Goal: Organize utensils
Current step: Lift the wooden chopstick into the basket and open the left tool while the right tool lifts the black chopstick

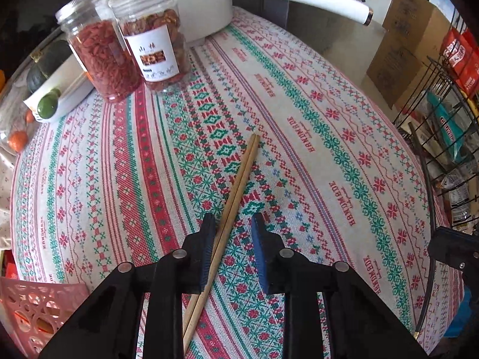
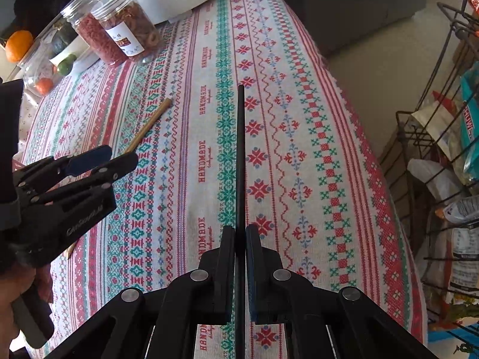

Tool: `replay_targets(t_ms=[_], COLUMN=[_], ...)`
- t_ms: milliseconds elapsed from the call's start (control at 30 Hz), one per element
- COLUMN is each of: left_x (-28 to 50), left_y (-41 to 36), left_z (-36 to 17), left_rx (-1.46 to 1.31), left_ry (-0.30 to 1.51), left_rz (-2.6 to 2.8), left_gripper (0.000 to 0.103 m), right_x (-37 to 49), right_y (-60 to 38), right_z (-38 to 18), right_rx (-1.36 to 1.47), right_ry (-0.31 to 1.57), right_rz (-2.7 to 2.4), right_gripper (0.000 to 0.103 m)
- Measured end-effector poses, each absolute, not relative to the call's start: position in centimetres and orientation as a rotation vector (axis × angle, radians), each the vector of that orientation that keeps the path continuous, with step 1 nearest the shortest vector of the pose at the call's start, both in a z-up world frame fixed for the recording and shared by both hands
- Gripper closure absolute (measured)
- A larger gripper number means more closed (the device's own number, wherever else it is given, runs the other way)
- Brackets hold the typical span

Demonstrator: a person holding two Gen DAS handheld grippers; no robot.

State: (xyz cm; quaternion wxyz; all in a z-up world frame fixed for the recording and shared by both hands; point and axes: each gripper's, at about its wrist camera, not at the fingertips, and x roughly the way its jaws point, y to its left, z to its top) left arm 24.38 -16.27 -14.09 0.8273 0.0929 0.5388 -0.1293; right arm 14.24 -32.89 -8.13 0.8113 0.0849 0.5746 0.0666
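A pair of wooden chopsticks (image 1: 236,188) lies diagonally on the patterned tablecloth (image 1: 314,149). My left gripper (image 1: 233,224) is open, its jaws on either side of the chopsticks close to the cloth; the chopsticks lie against the left finger. In the right wrist view the left gripper (image 2: 104,157) shows at the left, over the wooden chopsticks (image 2: 149,125). My right gripper (image 2: 240,233) is shut on a black chopstick (image 2: 241,155) that points forward above the cloth. The right gripper's edge shows in the left wrist view (image 1: 455,254).
Two clear jars of dried food (image 1: 125,51) and a white pot with a long handle (image 1: 209,3) stand at the far end. A pink perforated basket (image 1: 33,308) is at the near left. Wire racks of packaged goods (image 2: 443,164) stand right of the table.
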Motion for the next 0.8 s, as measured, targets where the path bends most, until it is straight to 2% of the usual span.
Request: replay_targets(t_ms=[200, 400, 800], left_x=[24.2, 20.5, 10.9], left_y=[-16.6, -16.5, -14.8], left_z=[-14.0, -12.5, -5.2], left_rx=[0.23, 0.225, 0.196], left_ry=[1.19, 1.14, 0.954], left_rz=[-0.302, -0.358, -0.493], left_gripper=[0.094, 0.094, 0.094], right_x=[14.5, 14.3, 11.3], right_y=[-33.0, -32.9, -32.4], right_z=[-8.0, -7.5, -2.9], right_rx=[0.2, 0.21, 0.275], right_ry=[1.219, 1.205, 1.072], right_rz=[0.149, 0.145, 0.166], right_gripper=[0.098, 0.098, 0.098])
